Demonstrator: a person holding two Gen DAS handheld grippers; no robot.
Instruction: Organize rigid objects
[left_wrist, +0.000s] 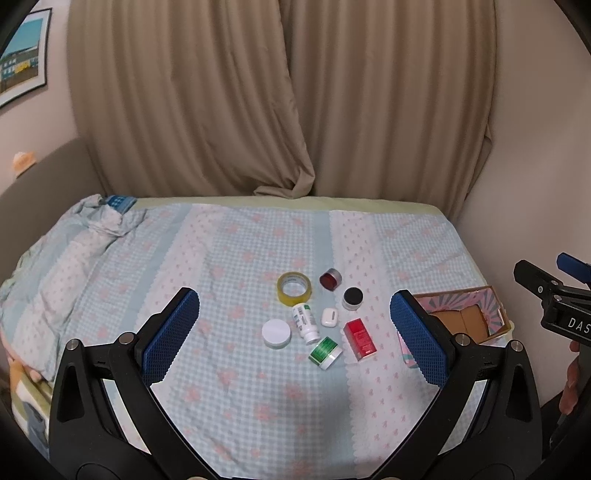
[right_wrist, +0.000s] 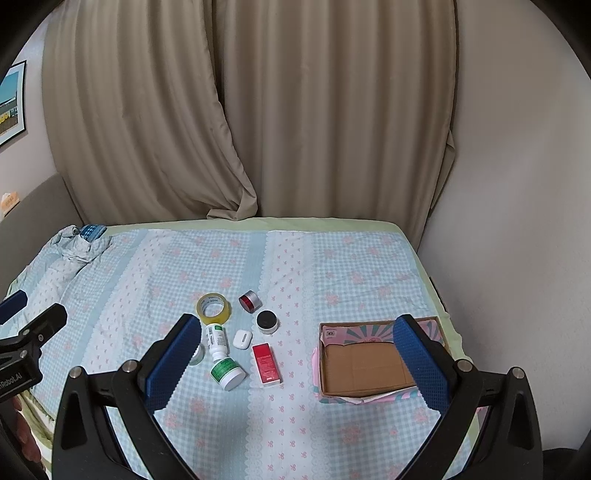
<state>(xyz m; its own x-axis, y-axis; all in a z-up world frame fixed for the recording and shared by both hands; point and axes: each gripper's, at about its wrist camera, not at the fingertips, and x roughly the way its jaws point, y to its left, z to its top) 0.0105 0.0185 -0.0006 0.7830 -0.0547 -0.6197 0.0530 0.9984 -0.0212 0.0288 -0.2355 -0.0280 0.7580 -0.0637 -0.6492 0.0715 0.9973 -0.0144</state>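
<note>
Left wrist view: small items clustered on the checked bedspread (left_wrist: 236, 251).
Both grippers, left gripper (left_wrist: 295, 332) and right gripper (right_wrist: 295, 363), gape wide, holding nothing (hovering above); cardboard box (right_wrist: 364, 363) sits right of the red carton (right_wrist: 266, 363).

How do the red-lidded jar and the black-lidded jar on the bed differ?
The red-lidded jar lies tipped on its side, its lid facing the camera; the black-lidded jar stands upright. The red-lidded jar has a silver body; the black-lidded jar's body looks pale. Both are small round jars, lying close together on the checked bedspread.
</note>
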